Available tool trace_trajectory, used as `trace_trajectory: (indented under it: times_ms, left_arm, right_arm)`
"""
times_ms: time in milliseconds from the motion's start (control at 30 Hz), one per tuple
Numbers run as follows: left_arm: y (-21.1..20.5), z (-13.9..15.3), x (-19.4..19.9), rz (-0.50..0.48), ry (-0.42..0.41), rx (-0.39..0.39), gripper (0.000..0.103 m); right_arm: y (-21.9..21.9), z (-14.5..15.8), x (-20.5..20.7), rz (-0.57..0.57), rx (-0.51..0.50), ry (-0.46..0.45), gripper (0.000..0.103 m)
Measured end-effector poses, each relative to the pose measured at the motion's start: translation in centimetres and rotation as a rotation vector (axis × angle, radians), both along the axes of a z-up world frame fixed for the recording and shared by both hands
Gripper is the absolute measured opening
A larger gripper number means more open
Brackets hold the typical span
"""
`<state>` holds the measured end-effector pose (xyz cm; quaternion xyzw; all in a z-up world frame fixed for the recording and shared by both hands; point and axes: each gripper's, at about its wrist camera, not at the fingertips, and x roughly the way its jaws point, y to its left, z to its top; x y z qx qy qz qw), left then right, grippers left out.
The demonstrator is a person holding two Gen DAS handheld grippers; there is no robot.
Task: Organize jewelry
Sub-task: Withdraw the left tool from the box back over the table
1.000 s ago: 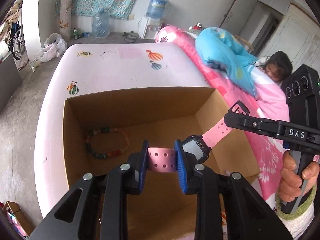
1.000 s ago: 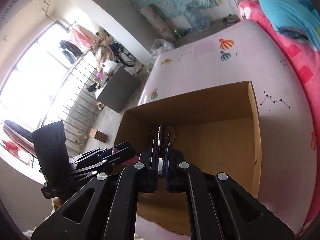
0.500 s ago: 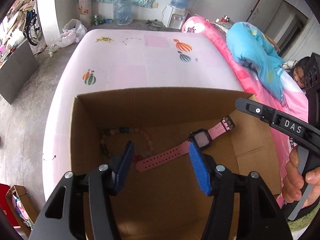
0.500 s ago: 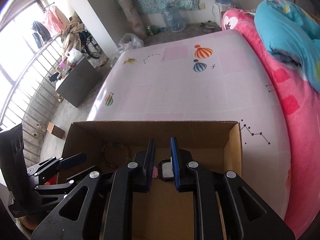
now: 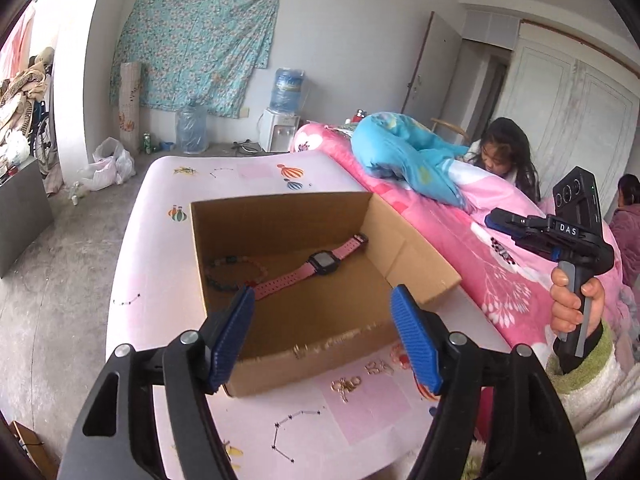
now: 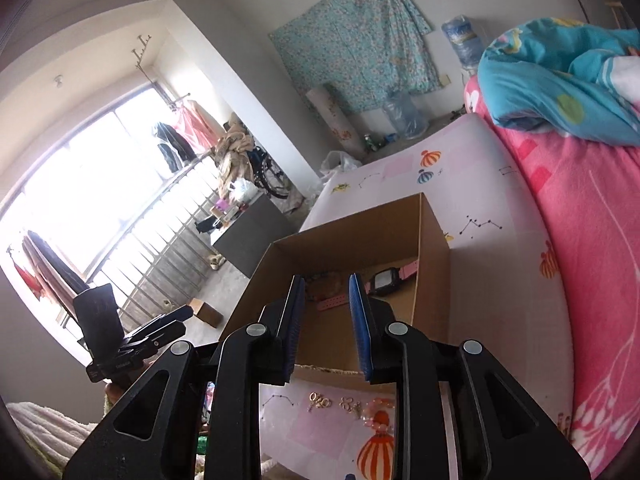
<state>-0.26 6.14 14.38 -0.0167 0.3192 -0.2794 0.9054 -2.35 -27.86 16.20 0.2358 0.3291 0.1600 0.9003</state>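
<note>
Your left gripper (image 5: 322, 334) gaped wide and empty; your right gripper (image 6: 326, 322) stood partly open, empty too. Below the right fingers lay gold earrings (image 6: 320, 401), probably light, small and slippery. You needed to pinch them across the hoop.

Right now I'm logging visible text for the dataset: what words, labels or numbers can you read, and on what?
"DAS": white label on the right gripper, seen from the left wrist.
Water jug label: too blurred to read.
Watch screen: dark, nothing readable.
Box: no print visible.

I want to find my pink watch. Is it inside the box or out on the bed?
Inside. The pink watch lies flat on the floor of the cardboard box, beside a beaded bracelet; neither gripper holds it.
</note>
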Motion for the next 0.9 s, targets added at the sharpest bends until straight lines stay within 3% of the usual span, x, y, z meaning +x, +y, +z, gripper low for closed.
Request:
trace_trajectory:
  times_ms: [67,167,267,367,533,633,767,900]
  left_arm:
    - [-0.1,-1.2,-2.1,-0.014,-0.009,0.015,0.069]
    - [-1.2,-4.4,-3.3,-0.008,0.046,0.058,0.070]
    - [-3.4,-8.7,-2.9,0.016,0.120,0.134,0.069]
    - [-5.2,-11.2,-2.3,0.012,0.110,0.195,0.069]
    - [-5.0,-11.4,0.1,0.080,0.050,0.179,0.069]
    - [-3.5,-11.2,1.9,0.140,0.059,0.120,0.068]
    - [-3.1,-10.9,2.4,0.165,0.061,0.103,0.068]
    - [-3.5,-11.6,1.1,0.128,0.068,0.138,0.069]
  right_arm:
    - [0.7,-0.8,-2.4,-0.042,-0.040,-0.019,0.024]
    - [2.9,-3.0,-4.2,-0.060,-0.102,0.031,0.024]
    - [5.6,-5.8,-4.3,-0.032,-0.154,0.100,0.024]
    - [7.7,-7.7,-3.0,0.020,-0.173,0.155,0.024]
    - [10.4,-6.8,-0.2,0.070,-0.265,0.094,0.023]
    - [10.1,-5.9,1.2,0.024,-0.281,0.053,0.023]
    - [9.1,-5.5,1.0,-0.026,-0.272,0.027,0.024]
    - [8.4,-6.4,-1.1,-0.039,-0.288,0.075,0.036]
